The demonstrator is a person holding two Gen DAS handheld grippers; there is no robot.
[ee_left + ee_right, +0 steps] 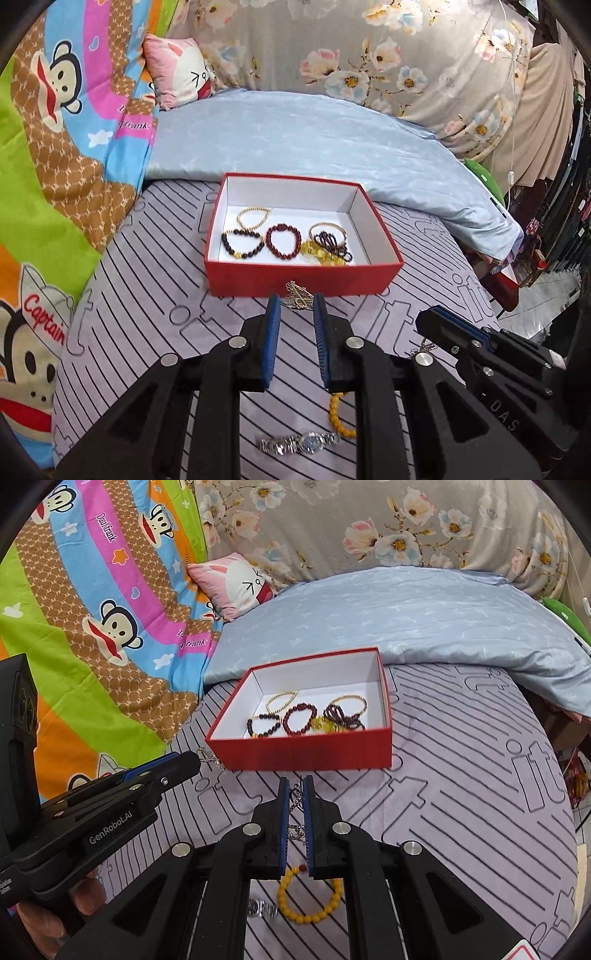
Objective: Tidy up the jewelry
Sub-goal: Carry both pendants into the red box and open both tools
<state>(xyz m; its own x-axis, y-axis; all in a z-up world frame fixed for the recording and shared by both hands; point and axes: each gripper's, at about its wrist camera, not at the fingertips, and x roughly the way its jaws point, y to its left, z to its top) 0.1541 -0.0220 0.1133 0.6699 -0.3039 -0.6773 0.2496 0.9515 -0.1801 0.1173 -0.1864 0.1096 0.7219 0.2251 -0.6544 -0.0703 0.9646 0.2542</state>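
1. The right gripper point(296, 786) has its jaws drawn in tight on a silver chain point(295, 805), whose links show between the blue pads
2. The left gripper point(296, 298) stands with its jaws narrowly parted, and a bunch of the same silver chain sits at its tips; whether the pads press on it I cannot tell from the left wrist view, but in the right wrist view chain links hang at the very tip of that gripper
3. A hand point(55, 919) wraps the left gripper's handle at the lower left of the right wrist view
4. Below the grippers, on the striped lilac bed sheet point(461, 794), lie a yellow bead bracelet point(310, 897) and, just beside it, a silver watch point(299, 441)
5. Just beyond the fingertips stands an open red box point(295, 280) with a white inside, and in it lie several bead bracelets point(282, 242) in dark red, black, gold and yellow
6. Behind the box lies a pale blue pillow point(314, 136), then a floral cover point(369, 48), with a cartoon monkey blanket point(55, 129) to the left
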